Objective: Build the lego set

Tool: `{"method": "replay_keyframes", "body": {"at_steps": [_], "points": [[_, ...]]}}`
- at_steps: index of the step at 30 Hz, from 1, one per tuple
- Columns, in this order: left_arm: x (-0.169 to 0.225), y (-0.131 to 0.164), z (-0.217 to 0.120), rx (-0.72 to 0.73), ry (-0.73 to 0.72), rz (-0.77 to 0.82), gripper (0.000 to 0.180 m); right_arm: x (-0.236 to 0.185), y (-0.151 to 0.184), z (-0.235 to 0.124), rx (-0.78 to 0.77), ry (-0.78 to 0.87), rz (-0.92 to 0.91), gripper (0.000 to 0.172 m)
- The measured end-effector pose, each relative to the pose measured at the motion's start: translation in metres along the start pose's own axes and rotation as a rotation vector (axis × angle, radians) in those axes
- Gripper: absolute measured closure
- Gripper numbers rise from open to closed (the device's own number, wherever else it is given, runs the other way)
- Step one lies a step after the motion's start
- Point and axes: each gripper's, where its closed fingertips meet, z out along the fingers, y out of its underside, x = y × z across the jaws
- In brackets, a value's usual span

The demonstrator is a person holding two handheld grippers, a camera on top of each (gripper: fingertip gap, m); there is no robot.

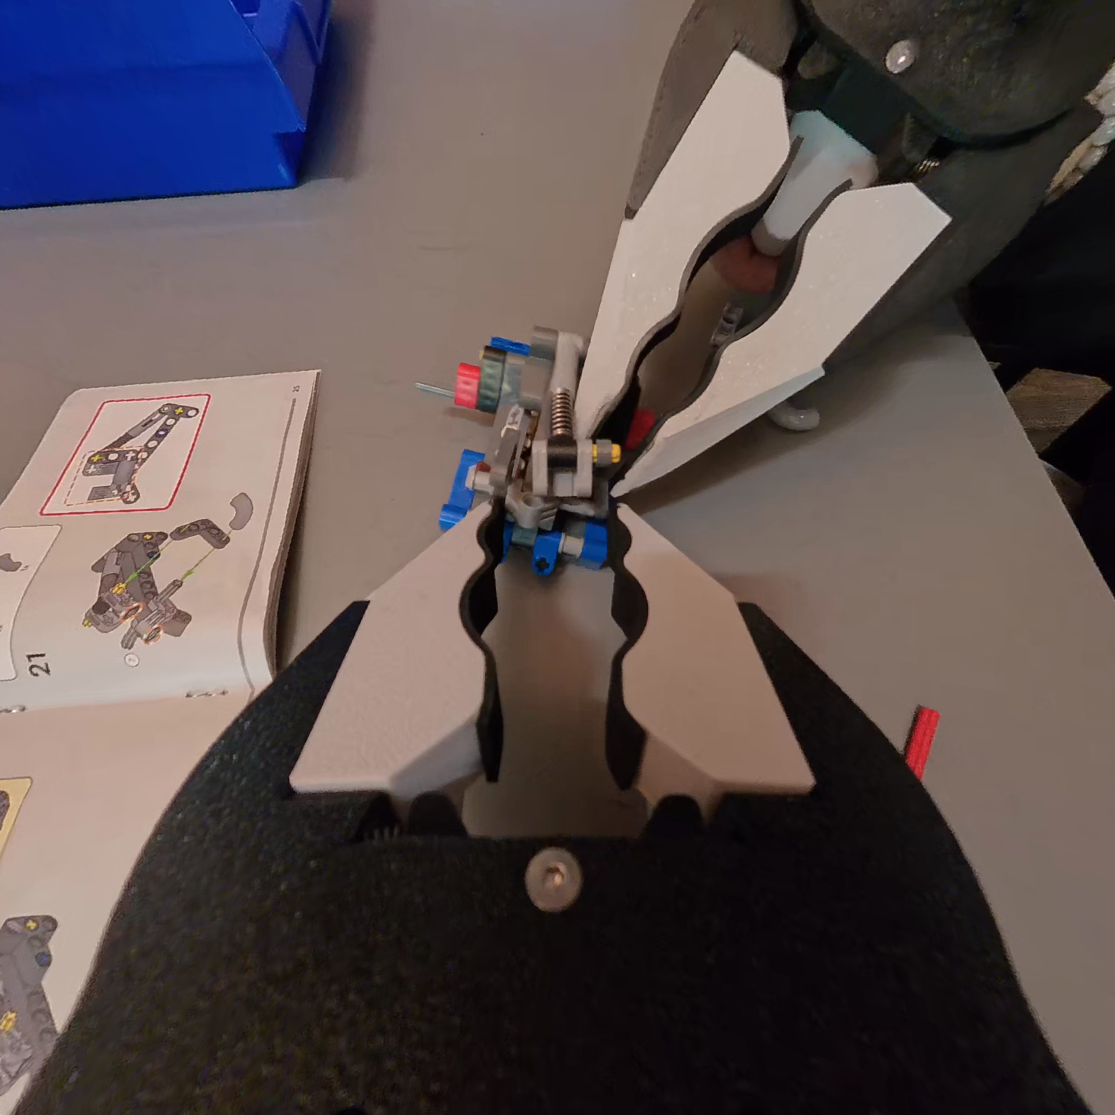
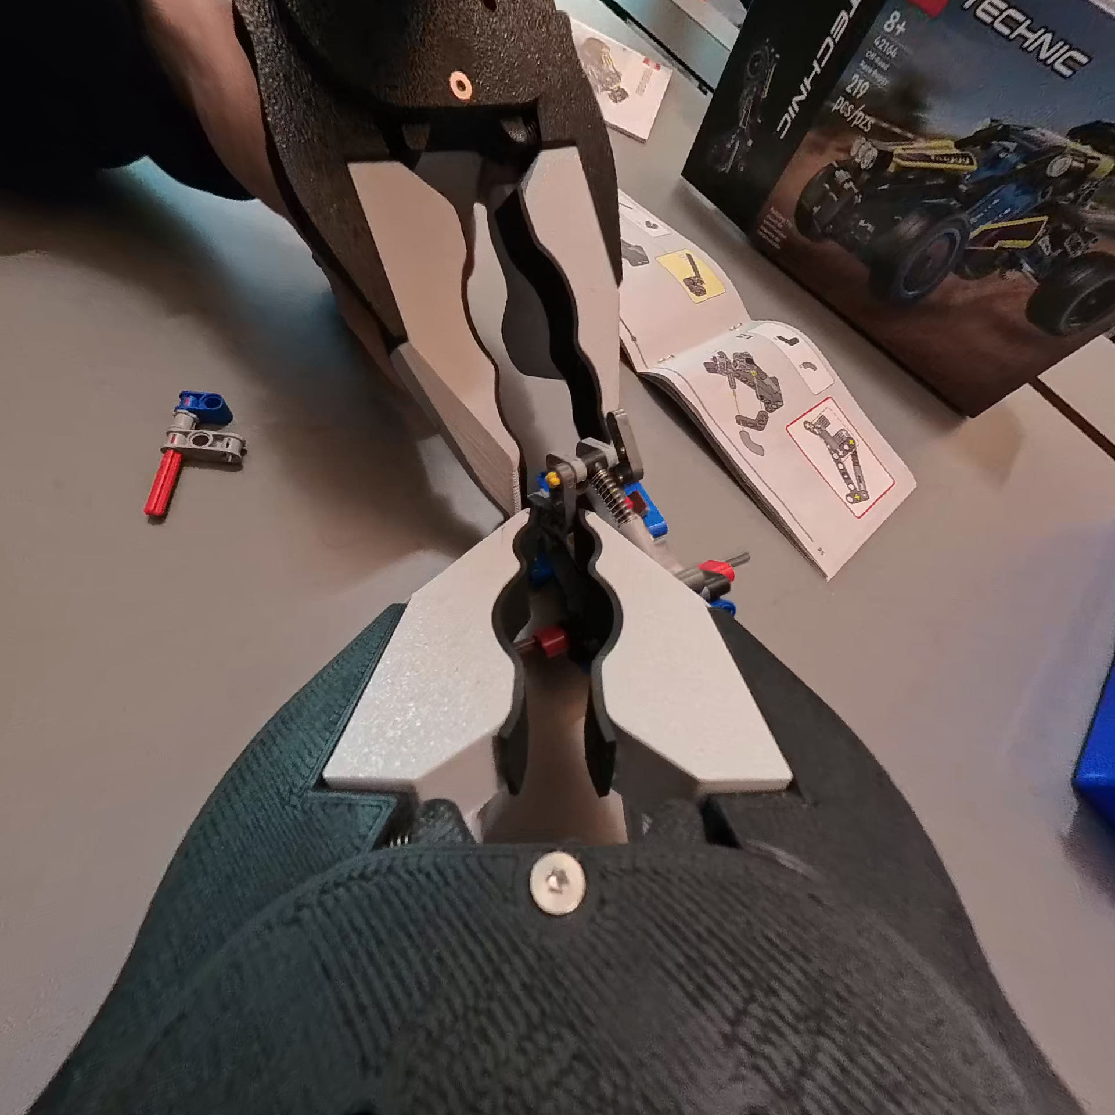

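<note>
My left gripper (image 1: pixel 552 513) was clamped on the blue-and-grey base of a small brick-built assembly (image 1: pixel 543 458), its fingertips pressed against the blue parts on either side, just above the grey table (image 1: pixel 784 603). My right gripper (image 2: pixel 555 525) met it from the opposite side, its jaws nearly together on a black beam of the same assembly, a dark red bush (image 2: pixel 550 641) lodged between its pads. A coil spring (image 2: pixel 615 492) and a yellow pin tip (image 2: pixel 551 479) showed on the model. An open instruction booklet (image 2: pixel 784 422) lay just beside it, the printed set box (image 2: pixel 935 181) behind, a loose red-axle subassembly (image 2: pixel 193 446) well apart, and a blue bin (image 1: pixel 151 90) near the table's far edge.
</note>
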Motion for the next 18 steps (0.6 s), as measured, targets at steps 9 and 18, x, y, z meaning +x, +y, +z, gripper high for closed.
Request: {"method": "replay_keyframes", "body": {"at_steps": [9, 18], "points": [[-0.0010, 0.0002, -0.0026, 0.013, -0.002, 0.121, 0.151, -0.0013, 0.0005, 0.0007, 0.003, -0.007, -0.006, 0.166], [-0.0003, 0.0023, -0.0050, 0.014, 0.021, 0.157, 0.149, -0.0025, -0.0009, 0.0020, 0.004, 0.000, -0.031, 0.166]]}}
